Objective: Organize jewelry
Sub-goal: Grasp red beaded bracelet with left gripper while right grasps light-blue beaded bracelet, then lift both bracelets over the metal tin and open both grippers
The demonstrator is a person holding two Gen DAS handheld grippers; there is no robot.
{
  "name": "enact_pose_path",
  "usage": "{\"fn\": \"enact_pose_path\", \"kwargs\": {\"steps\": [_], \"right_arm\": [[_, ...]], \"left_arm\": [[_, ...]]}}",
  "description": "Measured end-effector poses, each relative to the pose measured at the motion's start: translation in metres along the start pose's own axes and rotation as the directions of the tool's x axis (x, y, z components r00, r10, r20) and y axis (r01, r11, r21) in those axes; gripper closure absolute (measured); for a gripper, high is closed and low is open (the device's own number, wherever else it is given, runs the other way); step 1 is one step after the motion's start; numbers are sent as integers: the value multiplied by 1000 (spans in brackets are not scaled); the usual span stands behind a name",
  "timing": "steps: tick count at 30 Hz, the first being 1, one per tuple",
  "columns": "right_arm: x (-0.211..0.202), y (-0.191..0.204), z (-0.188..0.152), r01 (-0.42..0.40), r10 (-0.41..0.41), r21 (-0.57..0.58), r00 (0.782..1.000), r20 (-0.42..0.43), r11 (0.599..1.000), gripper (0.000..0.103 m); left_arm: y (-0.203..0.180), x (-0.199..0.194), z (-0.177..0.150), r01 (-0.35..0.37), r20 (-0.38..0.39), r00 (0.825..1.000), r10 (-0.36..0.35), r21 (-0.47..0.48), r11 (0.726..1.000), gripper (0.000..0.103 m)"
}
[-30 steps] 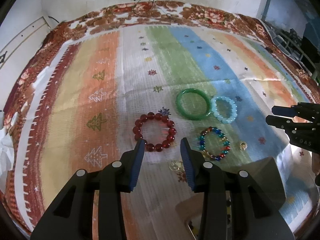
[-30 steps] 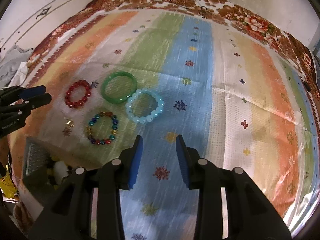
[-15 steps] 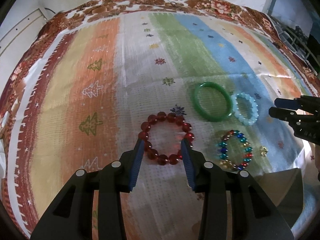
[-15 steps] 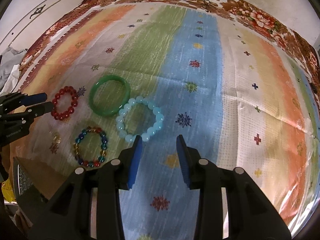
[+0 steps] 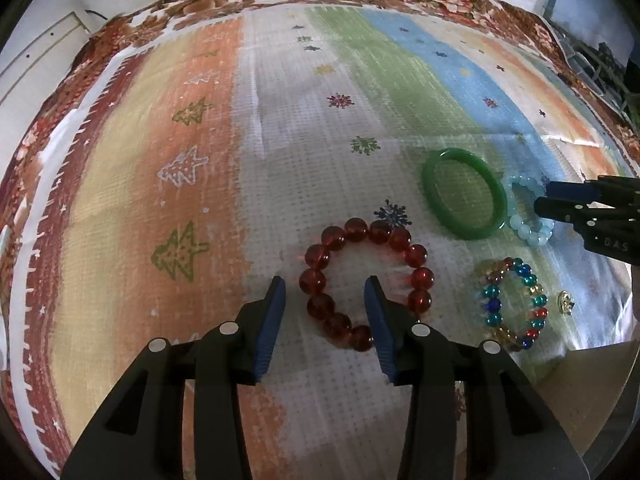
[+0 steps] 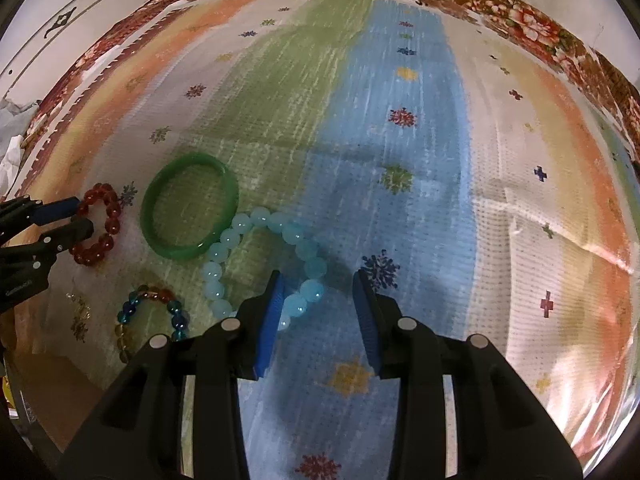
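My left gripper [image 5: 324, 294] hangs over the near-left arc of the red bead bracelet [image 5: 366, 286], jaws apart with a few beads between the blue pads; they have just been opening a little, and nothing is pinched. My right gripper [image 6: 318, 294] is likewise released, its left pad just beside the near-right beads of the pale blue bead bracelet [image 6: 260, 264], with one or two beads between the jaws. I cannot say from this blurred view whether that pad touches them.

All of it lies on the striped tablecloth [image 5: 280, 128]. The green bangle [image 5: 464, 194] sits between the red and pale blue bracelets, touching the pale blue one. The multicoloured bead bracelet [image 5: 510, 304] is nearer to me, to the right of the red one, and a small gold piece [image 5: 566, 302] lies just right of it.
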State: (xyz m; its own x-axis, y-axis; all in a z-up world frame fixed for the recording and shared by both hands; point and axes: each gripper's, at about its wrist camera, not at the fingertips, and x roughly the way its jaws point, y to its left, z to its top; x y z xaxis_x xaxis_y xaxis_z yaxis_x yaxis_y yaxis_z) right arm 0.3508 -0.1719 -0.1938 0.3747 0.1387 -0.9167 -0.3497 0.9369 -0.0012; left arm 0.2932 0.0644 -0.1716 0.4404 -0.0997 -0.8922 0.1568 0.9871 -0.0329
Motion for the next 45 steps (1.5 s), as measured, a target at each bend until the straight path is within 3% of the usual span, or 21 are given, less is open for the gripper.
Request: {"fn": "enact_pose_path", "kwargs": {"steps": [7,14,17,20,21,33,45], "right_arm": [[6,2,2,-5,5,-7,1000,6,1000,59],[9,4,0,7,-6,-36,1000,14,999,59],[9,6,-1,7,-7,-44,1000,17,999,64],[8,11,-2,12,-11,-64,1000,25,998,83],[8,12,-2,12,-10,-64,1000,25,998,90],[-6,8,-5,-16,17,-29,999,43,999,90],[-47,15,-20,-23,24,-17,996,84,1000,90]], "left_arm": [[-5,7,-3,-25,9,1000,25,34,999,60],[-8,11,-2,-40,3,999,40,65,997,60],[-10,11,-2,-35,5,999,35,69,997,67],[-11,10,-2,-49,15,999,48,61,997,88],[-11,10,-2,-52,17,999,51,56,997,90],[-7,-2,-7,-9,37,999,9,7,1000,90],[-13,-50,-9,21,104,994,-20,-6,1000,90]]}}
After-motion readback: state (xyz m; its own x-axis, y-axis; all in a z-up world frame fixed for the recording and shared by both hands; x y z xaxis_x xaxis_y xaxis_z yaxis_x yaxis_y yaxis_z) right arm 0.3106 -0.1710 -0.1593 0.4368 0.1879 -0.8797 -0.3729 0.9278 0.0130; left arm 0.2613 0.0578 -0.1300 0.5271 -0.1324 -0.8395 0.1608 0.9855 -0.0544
